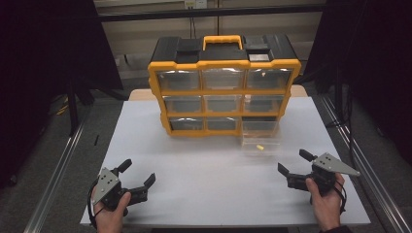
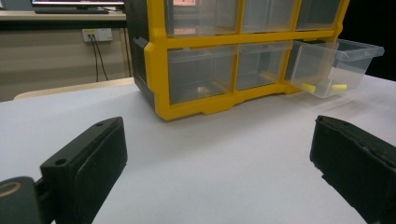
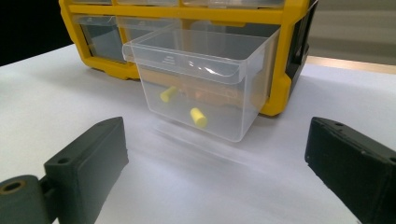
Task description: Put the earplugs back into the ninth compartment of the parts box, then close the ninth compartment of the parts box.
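High view — left gripper (image 1: pixel 137 174) and right gripper (image 1: pixel 292 162) both gape wide, holding nothing, short of the pulled-out drawer (image 1: pixel 261 143).

On the table (image 1: pixel 145 141) the drawer cabinet (image 1: pixel 223 87) stands at the far middle, its bottom-right drawer (image 1: pixel 261 143) pulled forward with what seem two small pegs (image 3: pixel 198 117) inside, the left gripper (image 1: pixel 137 178) and right gripper (image 1: pixel 292 163) nearer, well apart.

Left gripper (image 1: pixel 137 173) and right gripper (image 1: pixel 289 161) both hand-held low, jaws spread wide.
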A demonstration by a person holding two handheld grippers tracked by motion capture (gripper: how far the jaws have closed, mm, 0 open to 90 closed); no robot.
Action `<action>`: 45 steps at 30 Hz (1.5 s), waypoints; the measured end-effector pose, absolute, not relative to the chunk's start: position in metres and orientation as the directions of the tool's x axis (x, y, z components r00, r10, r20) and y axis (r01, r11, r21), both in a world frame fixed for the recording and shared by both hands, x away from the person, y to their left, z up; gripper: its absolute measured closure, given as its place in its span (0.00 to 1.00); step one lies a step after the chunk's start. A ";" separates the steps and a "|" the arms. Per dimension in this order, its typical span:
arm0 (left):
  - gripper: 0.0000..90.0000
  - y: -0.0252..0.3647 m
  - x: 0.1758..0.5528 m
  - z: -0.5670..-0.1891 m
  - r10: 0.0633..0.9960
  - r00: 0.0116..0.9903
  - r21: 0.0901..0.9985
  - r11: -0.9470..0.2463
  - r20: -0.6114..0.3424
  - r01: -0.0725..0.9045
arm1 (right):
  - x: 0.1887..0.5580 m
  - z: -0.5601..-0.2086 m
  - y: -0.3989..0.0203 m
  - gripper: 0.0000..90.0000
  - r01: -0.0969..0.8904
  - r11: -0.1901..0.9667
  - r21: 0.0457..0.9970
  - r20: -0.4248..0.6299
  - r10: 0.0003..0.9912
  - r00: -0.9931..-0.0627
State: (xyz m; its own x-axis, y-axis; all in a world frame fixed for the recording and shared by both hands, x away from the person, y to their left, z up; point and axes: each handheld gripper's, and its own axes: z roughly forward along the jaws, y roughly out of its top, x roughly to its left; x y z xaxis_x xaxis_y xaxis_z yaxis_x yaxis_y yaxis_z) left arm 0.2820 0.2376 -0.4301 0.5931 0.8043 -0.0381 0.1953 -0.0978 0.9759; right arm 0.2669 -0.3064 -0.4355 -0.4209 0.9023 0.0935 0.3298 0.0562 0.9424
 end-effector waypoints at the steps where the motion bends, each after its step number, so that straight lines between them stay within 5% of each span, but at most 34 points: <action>1: 0.04 0.237 0.282 -0.430 0.803 0.595 0.975 -0.101 -0.038 0.198 | 0.267 -0.436 -0.306 0.05 0.328 0.056 0.943 0.094 0.901 -0.424; 23: 0.04 0.233 0.284 -0.430 0.794 0.607 0.974 -0.111 -0.033 0.198 | 0.275 -0.435 -0.283 0.03 0.316 0.132 0.939 0.095 0.786 -0.611; 45: 0.04 0.234 0.284 -0.431 0.794 0.607 0.973 -0.113 -0.031 0.199 | 0.307 -0.428 -0.250 0.24 0.297 0.159 0.942 0.092 0.727 -0.681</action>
State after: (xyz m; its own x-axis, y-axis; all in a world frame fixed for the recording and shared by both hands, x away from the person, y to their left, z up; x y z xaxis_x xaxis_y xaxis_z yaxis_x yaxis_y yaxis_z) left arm 0.2844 0.2340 -0.4307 0.6065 0.7945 -0.0313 0.1987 -0.1134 0.9735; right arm 0.3069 -0.2497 -0.4279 -0.6806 0.7269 0.0916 0.2968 0.1593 0.9415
